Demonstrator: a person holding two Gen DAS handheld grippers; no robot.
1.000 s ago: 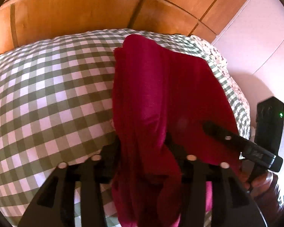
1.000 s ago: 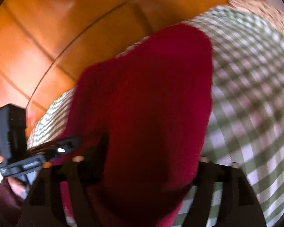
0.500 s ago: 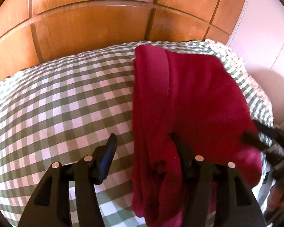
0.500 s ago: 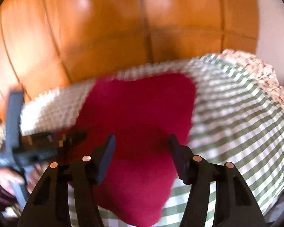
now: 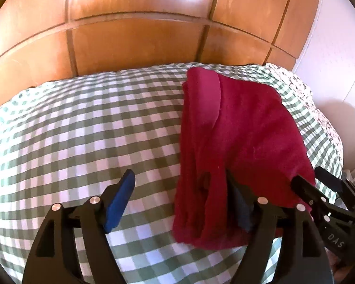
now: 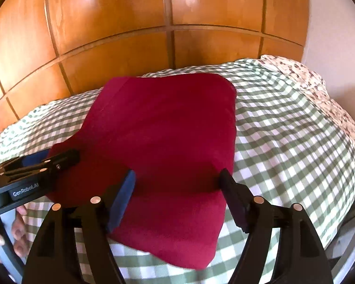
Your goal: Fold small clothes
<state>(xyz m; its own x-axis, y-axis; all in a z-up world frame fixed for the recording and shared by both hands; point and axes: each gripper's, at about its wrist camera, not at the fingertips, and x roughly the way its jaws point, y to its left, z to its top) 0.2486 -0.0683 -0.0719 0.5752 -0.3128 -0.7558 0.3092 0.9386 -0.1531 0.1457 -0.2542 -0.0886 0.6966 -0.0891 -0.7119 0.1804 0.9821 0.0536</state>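
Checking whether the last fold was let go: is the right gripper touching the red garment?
Cannot tell. In the right wrist view the right gripper is open with its fingers over the red garment, but no gap or contact shows plainly.

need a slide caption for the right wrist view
Right gripper open above a folded red garment on a green checked bedspread, left gripper at its left edge.

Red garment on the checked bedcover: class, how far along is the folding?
Done: the red garment lies folded flat on the checked bedcover. In hand: nothing; the left gripper and right gripper have just been opening, pads off the cloth. Left: perhaps tidying the bunched left edge.
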